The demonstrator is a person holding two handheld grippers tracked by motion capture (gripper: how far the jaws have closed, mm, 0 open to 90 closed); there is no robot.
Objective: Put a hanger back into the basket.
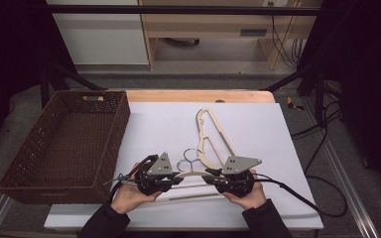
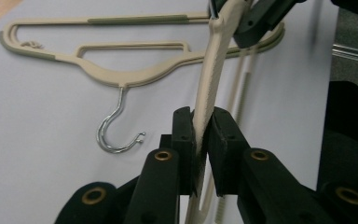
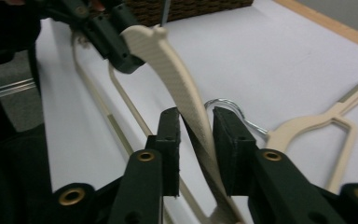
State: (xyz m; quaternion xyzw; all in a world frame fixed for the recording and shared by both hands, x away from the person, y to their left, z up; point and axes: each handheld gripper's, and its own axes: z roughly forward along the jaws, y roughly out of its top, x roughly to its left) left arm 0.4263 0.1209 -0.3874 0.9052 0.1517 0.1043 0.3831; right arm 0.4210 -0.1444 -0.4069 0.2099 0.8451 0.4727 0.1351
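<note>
High view. White sheet (image 1: 258,129) covers the table; all places below are given from it. Brown woven basket (image 1: 64,144) stands off its left edge, touching it. Near the sheet's front edge, two hands hold grippers facing each other: left gripper (image 1: 171,176) and right gripper (image 1: 213,177). Between them spans a beige hanger, the held hanger (image 1: 191,174), lifted at the front middle of the sheet. A second hanger, the flat hanger (image 1: 213,136), lies on the sheet's centre, running back toward the far edge, its metal hook (image 1: 188,156) pointing to the front.

Left gripper view. Left gripper (image 2: 204,140) jaws narrow, clamped on the held hanger (image 2: 212,74), which rises between the pads. At the far end the right gripper's dark jaw tip grips the same piece. Flat hanger (image 2: 121,74) lies on the sheet (image 2: 42,140) beyond, hook (image 2: 114,130) curled toward the camera.

Right gripper view. Right gripper (image 3: 196,144) jaws stand a little apart around the held hanger (image 3: 177,70); the arm leans against the right pad, with a gap at the left pad. Left gripper (image 3: 112,42) holds its other end. Flat hanger (image 3: 326,123) and hook (image 3: 228,107) rest on the sheet (image 3: 261,56) behind; the basket (image 3: 191,9) sits at the sheet's far side.
</note>
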